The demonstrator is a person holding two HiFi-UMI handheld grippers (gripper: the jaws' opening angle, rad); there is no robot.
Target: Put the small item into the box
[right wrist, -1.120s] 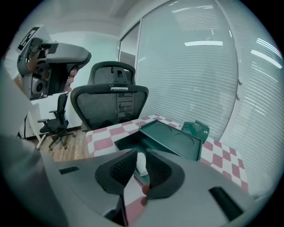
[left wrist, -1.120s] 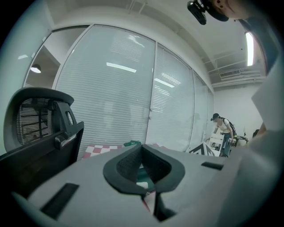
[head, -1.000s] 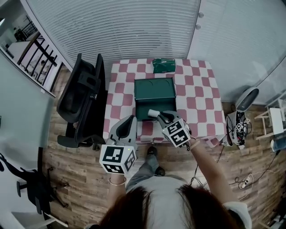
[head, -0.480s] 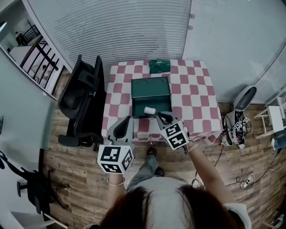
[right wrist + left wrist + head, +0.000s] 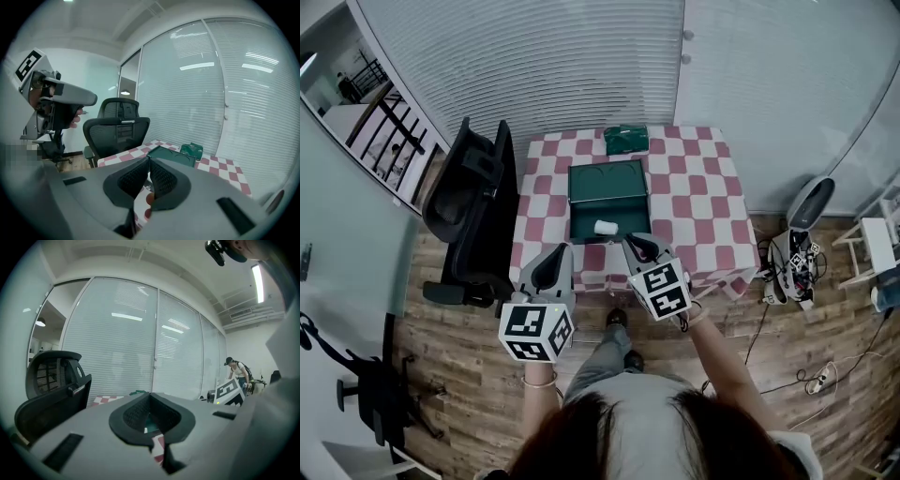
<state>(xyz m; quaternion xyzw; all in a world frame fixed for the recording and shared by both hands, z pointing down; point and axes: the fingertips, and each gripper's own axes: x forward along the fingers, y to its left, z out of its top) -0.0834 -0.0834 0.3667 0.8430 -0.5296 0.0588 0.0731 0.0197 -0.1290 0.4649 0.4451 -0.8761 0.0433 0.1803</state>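
One dark green rectangular box [image 5: 606,183] lay open mid-worktop [image 5: 703,202] on red-and-white checks. Two claws hung off the near edge. The right claw [image 5: 631,242] had just been closing and was shut, empty. The left claw [image 5: 557,255] stood slightly parted, empty. One small white cylindrical item [image 5: 605,227], earlier at the right claw's tips, lay inside the box's near half.
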